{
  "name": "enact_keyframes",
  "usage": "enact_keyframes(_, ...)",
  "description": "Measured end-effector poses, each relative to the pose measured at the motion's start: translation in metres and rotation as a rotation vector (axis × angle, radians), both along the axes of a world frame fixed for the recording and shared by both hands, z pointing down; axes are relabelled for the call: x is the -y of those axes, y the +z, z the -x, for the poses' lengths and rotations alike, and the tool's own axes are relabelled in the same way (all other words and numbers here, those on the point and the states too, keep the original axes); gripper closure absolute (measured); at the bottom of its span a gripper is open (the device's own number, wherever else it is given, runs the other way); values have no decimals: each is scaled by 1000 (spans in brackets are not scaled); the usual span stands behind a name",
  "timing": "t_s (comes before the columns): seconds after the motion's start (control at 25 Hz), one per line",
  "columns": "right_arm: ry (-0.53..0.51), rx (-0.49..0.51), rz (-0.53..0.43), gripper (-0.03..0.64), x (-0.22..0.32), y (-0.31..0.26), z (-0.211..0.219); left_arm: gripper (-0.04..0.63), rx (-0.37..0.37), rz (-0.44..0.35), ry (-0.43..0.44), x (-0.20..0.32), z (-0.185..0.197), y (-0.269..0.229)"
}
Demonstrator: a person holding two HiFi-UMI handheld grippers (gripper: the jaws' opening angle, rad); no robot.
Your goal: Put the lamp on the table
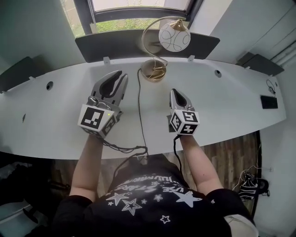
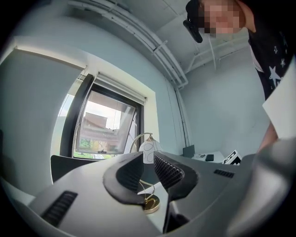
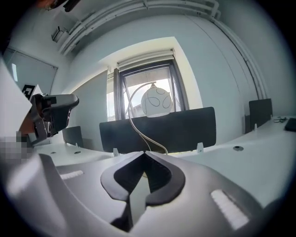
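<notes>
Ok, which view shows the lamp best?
The head view: the whole lamp stands on the table, with base, curved stem and globe shade all visible. The left gripper view shows it partly behind the jaws; the right gripper view shows shade and stem, base hidden.

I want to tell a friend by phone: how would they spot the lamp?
Find the long white table under the window. At its far edge, in the middle, stands the lamp: brass base, curling gold stem, white globe shade with looping lines, the only golden thing there.

Daylit window (image 1: 138,4), pale walls (image 3: 222,60), wooden floor (image 1: 233,159)
</notes>
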State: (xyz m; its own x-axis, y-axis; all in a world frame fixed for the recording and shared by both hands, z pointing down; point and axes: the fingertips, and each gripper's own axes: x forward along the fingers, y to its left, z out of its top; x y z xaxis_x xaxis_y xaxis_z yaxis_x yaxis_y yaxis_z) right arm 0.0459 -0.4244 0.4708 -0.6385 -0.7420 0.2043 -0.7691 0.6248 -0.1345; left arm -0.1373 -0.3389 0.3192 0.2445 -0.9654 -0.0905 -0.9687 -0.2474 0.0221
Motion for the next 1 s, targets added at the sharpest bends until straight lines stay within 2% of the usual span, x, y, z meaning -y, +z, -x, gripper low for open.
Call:
enact_keyframes(0.16, 14, 0, 2, 615, -34, -1, -13, 525, 44, -41, 42, -25, -15, 12)
enact_keyframes(0.4, 17, 18, -40, 616, -65, -17, -30, 549, 49, -6, 52, -55, -38, 29)
enact_keyframes(0.68, -55, 63, -57, 615, -88, -32, -48, 569, 40, -12, 6, -97, -63, 22)
enact_keyframes(0.84, -126, 91, -38, 616, -115, -36, -59, 575, 66, 16, -32, -118, -84, 19)
enact_keyframes(1.0, -189, 75, -55, 615, -149, -36, -85, 580, 105, 44, -29, -143, -119, 26)
